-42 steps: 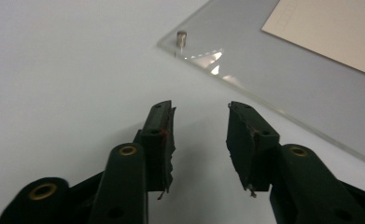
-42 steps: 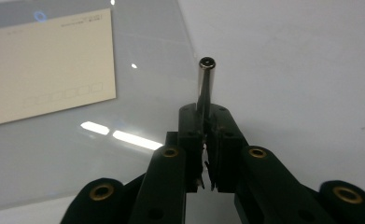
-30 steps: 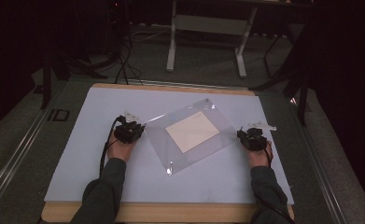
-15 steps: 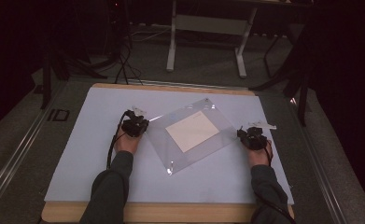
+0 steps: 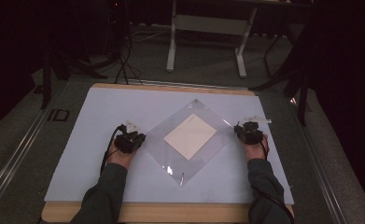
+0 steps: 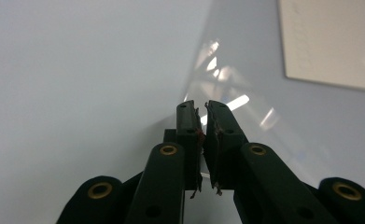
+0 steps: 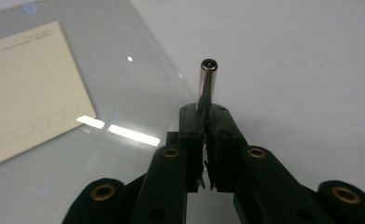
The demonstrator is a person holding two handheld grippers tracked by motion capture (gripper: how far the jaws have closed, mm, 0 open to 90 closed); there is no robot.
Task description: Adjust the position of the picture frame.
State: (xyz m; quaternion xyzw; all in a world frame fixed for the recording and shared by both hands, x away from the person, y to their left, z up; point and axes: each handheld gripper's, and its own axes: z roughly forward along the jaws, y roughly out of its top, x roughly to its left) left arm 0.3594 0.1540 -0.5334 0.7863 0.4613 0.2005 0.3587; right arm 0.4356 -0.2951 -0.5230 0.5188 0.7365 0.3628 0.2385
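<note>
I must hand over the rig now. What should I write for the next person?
Left gripper: jaws have just been closing on the left corner of the clear sleeve; a thin gap shows.
Right gripper: shut on a small metal cylinder at the sleeve's right corner.
The sleeve lies flat on the mat as a diamond, with a cream sheet in it.
Left: finish the left grip.

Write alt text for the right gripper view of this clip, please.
The right gripper holds a slim metal pin upright between its closed black jaws, at the edge of a clear plastic sheet lying on a pale blue table. A cream card with faint printed lines lies under the sheet at left.
</note>
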